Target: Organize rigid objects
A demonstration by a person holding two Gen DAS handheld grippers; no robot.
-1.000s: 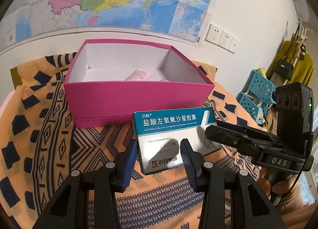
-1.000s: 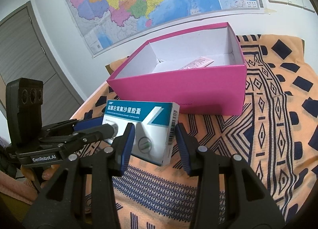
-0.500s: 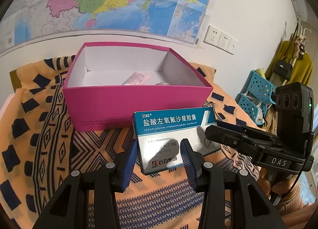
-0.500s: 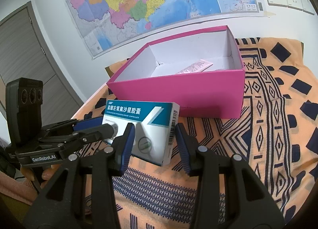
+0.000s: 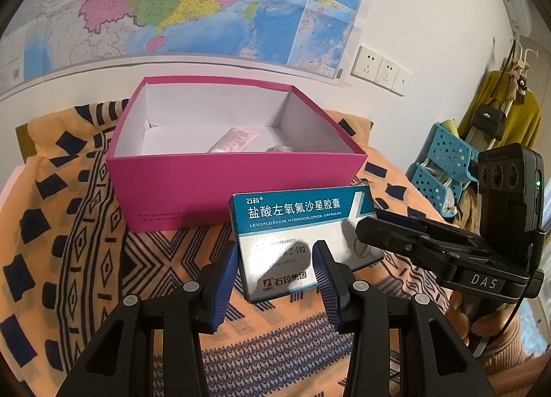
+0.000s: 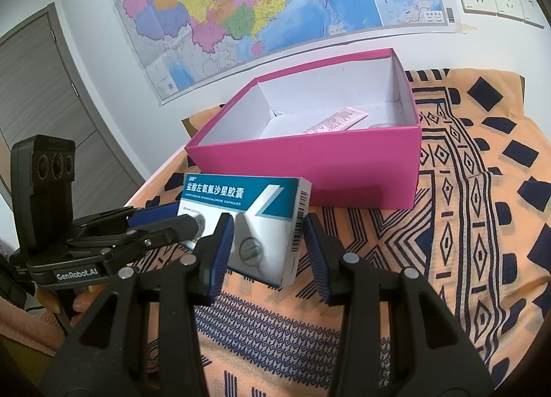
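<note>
A blue-and-white medicine box [image 5: 296, 235] is held up in front of the pink box [image 5: 237, 187], above the patterned cloth. My left gripper [image 5: 275, 271] is shut on its left end and my right gripper [image 6: 268, 245] is shut on its right end [image 6: 261, 225]. Each gripper shows in the other's view: the right one [image 5: 413, 238] and the left one [image 6: 144, 228]. The open pink box [image 6: 310, 169] holds a pink-printed sachet [image 5: 234, 140] and a small round item [image 5: 282, 149] near its front wall.
An orange cloth with dark-blue patterns [image 6: 482, 225] covers the surface. A wall map [image 5: 206, 1] and sockets [image 5: 378, 70] are behind. Blue perforated baskets [image 5: 444, 163] and hanging clothes stand to the right, a grey door [image 6: 41, 94] to the left.
Both grippers have lifted the medicine box a little higher; the pink box sits lower in both views and more of its inside shows.
</note>
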